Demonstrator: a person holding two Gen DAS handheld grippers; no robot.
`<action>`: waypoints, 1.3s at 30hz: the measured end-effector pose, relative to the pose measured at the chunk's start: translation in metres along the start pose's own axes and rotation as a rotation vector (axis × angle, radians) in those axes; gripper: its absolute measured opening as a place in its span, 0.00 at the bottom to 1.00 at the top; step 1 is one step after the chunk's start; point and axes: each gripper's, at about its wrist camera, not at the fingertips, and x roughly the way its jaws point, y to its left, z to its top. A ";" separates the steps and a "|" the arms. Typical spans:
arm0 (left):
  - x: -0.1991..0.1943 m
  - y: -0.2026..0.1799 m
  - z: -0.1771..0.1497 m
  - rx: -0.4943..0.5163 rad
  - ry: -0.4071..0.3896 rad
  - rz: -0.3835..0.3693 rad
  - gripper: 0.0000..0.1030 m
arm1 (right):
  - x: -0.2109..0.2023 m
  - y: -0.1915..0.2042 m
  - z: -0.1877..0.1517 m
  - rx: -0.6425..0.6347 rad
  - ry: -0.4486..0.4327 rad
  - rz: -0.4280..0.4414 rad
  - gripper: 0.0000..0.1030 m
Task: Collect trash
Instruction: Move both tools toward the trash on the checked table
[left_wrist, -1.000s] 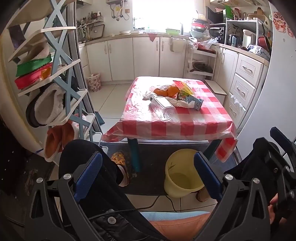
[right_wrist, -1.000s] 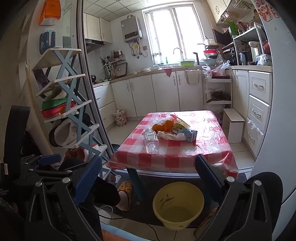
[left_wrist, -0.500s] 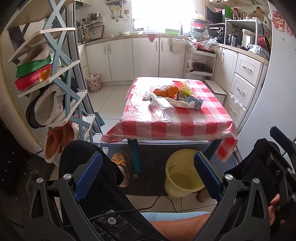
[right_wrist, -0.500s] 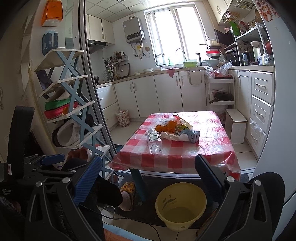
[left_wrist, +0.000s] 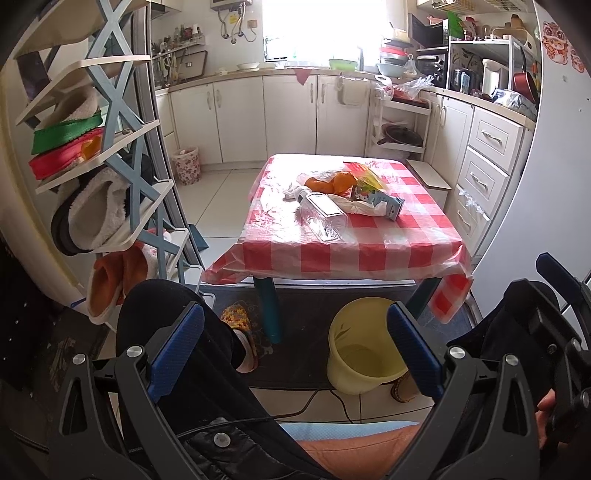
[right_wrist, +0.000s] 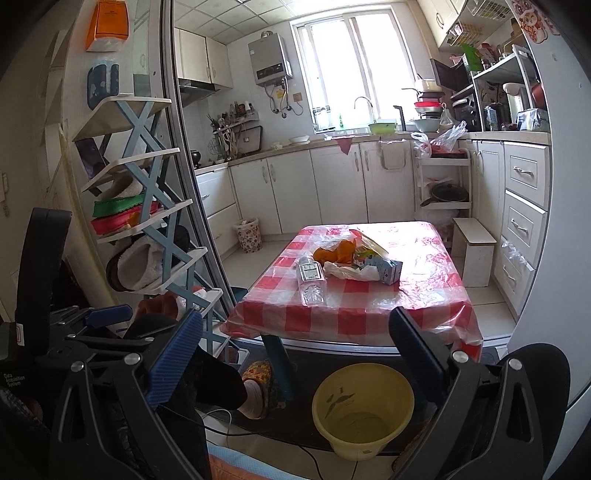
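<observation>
Both grippers, left (left_wrist: 295, 347) and right (right_wrist: 295, 350), fingers spread and empty; the clear bottle (right_wrist: 311, 280) on the counter (right_wrist: 417, 295) looks light, slippery (take its middle).

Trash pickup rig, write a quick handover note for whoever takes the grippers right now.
Left gripper: jaws open, empty, held low in front of the table.
Right gripper: jaws open, empty, also short of the table.
On the checked table: clear plastic bottle lying down, orange peels, crumpled white wrapper, small carton, yellow wrapper, all clustered together.
Yellow bin stands on the floor under the near table edge; it looks empty.
Done: nothing collected.
Left: carry every piece from the table into the bin.
</observation>
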 end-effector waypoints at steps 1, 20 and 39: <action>0.000 0.000 0.000 0.000 0.000 0.000 0.92 | 0.000 0.001 0.000 -0.001 -0.001 0.001 0.94; 0.017 0.004 0.011 0.027 0.018 -0.001 0.92 | 0.004 -0.001 0.004 -0.017 0.001 0.009 0.94; 0.150 -0.012 0.080 -0.049 0.050 0.006 0.92 | 0.075 -0.063 0.030 0.039 -0.018 -0.041 0.94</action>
